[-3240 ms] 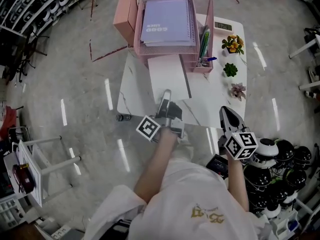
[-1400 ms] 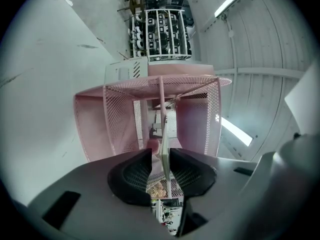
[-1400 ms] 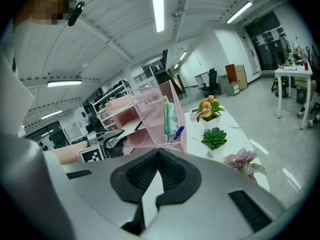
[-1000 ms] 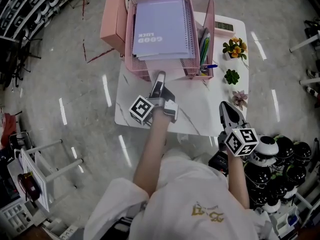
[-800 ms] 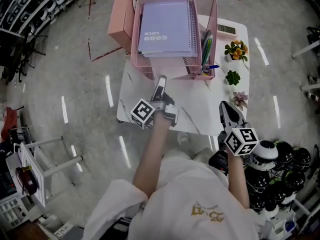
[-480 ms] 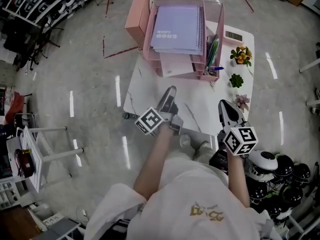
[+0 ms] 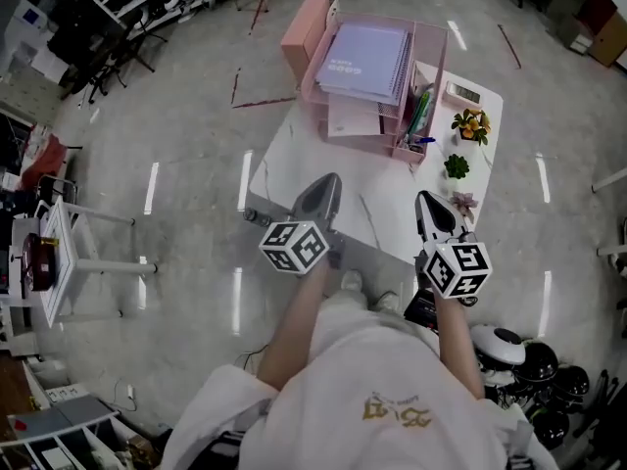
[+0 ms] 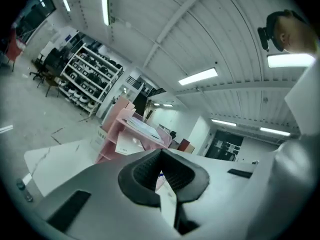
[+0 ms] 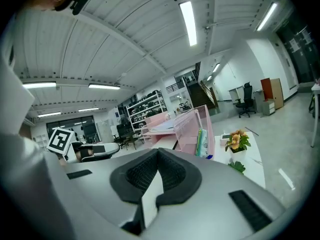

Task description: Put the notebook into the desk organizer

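Change: left gripper [image 7: 325, 192] has backed off the desk organizer [image 7: 312, 78] and now hangs over the near edge of the desk [image 7: 387, 189]. A second ago its tip was right at the lower shelf. Its jaws have just snapped closed, pads meeting with nothing between them.

Pale notebook [image 7: 352, 118] that was flat on the desk a few seconds back now sits on the organizer's lower shelf, under the top tray. Its front edge pokes out a little toward the person. Purple spiral notebook [image 7: 367, 49] is on the top tray as before. Pens [image 7: 421, 114] are in the right-hand compartment.

Read: the insert looks done and the release is finished. At most a nudge to seat the notebook deeper, if flush matters.

Notebook vs jaws: well apart from both, straight ahead across the bare desk. The left gripper view has the organizer beyond the tips, slightly left of the pad line; nothing is touching.

Right gripper [image 7: 429, 209]: hovers at the desk's near right corner in the same place as earlier. Jaws are together and empty; the organizer is ahead of it, well clear.
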### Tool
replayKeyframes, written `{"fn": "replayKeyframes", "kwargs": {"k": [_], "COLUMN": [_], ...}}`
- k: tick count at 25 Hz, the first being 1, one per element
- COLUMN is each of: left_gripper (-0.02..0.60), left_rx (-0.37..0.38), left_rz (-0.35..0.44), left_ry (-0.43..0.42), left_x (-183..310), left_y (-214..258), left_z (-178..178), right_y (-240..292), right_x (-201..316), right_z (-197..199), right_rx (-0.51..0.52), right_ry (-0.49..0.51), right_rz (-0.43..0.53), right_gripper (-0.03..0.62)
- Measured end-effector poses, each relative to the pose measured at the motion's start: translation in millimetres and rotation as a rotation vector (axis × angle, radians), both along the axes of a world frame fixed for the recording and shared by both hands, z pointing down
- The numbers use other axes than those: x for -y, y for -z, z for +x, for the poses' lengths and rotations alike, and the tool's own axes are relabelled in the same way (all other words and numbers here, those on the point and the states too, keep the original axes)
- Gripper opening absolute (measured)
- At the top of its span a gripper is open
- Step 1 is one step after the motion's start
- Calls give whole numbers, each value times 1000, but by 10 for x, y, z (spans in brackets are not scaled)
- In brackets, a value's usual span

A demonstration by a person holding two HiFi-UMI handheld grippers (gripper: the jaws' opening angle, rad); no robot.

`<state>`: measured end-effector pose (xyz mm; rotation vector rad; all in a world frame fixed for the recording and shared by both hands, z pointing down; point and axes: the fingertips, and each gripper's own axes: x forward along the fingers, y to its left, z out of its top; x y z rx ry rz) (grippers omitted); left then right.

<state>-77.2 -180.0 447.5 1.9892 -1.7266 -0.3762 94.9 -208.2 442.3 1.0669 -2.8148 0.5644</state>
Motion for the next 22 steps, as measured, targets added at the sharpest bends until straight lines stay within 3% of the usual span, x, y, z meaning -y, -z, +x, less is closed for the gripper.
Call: {"fn": "replayKeyframes", "kwargs": {"k": [7, 22], "left_gripper": [18, 18], "left_rx": [10, 7], "left_rz": [19, 22], "left_ry": [30, 78], "left_x": [-276, -466], "left_y": [32, 55], "left_z": [194, 195], "right_y": [54, 55], "right_x": [-205, -299], "right_z": [26, 125], "right_rx": [-17, -2], "right_ry": [71, 90], "right_rz": [45, 34], "right_gripper": [12, 12]}}
